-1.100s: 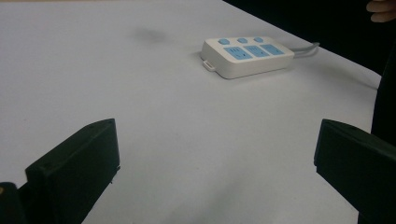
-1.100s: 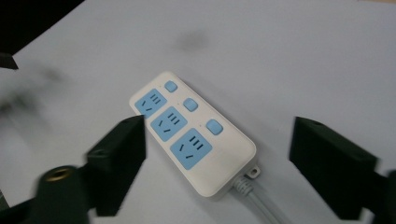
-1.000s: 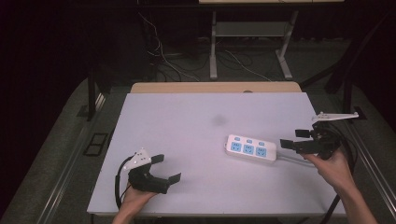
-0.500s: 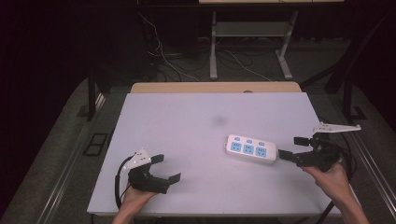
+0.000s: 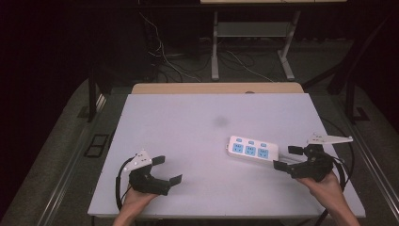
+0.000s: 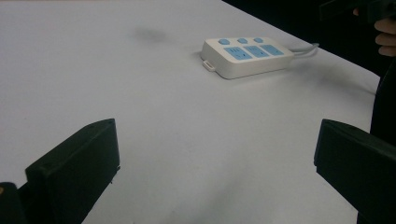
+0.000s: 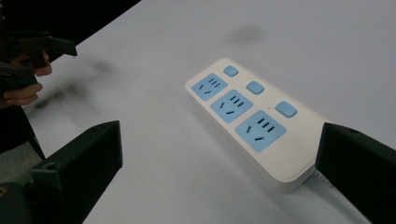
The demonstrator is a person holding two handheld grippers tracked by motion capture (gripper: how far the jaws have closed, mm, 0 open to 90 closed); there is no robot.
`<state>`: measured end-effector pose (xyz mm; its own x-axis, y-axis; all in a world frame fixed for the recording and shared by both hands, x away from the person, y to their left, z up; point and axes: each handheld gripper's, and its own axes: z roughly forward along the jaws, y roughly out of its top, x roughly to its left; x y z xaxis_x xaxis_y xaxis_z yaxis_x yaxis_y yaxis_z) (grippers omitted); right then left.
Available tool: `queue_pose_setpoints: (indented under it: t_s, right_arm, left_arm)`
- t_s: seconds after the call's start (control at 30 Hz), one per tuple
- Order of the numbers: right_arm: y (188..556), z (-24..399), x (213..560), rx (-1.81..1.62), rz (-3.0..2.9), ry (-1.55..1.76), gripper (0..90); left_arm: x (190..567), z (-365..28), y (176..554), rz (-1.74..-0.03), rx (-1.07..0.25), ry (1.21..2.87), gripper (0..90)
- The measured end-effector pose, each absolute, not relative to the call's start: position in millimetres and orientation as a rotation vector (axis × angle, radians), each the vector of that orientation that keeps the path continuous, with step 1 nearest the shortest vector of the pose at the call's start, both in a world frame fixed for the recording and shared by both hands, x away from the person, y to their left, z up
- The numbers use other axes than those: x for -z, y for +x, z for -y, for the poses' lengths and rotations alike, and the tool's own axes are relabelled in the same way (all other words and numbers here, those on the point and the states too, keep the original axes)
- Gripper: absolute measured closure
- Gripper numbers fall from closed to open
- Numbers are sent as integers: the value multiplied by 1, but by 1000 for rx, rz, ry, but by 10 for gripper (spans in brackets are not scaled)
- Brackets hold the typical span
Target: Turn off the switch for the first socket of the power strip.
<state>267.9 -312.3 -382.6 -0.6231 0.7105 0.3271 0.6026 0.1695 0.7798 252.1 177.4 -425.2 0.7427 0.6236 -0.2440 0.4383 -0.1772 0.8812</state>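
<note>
A white power strip with three blue sockets and three blue buttons lies flat on the white table, right of centre. Its cable leads off toward the right. My right gripper is open just behind the strip's cable end, its jaws wide apart and level with that end; the strip lies ahead of them. My left gripper rests open near the front left of the table with nothing between its jaws, far from the strip.
A faint dark smudge marks the table's middle. A wooden edge runs along the far side. Beyond it, metal stand legs and loose cables lie on the dark floor. The right table edge is close to my right hand.
My right gripper has come down and slightly toward the near edge, settling behind the strip's cable end. The left gripper and the strip have stayed put.
</note>
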Motion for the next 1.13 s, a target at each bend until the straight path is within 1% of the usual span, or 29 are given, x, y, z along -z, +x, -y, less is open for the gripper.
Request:
queue_pose_setpoints:
  t_s: [1.13]
  right_arm:
    - [256,292,432,-1469,-2382,1221,5]
  left_arm:
    - [425,-176,253,-818,-200,1823,0]
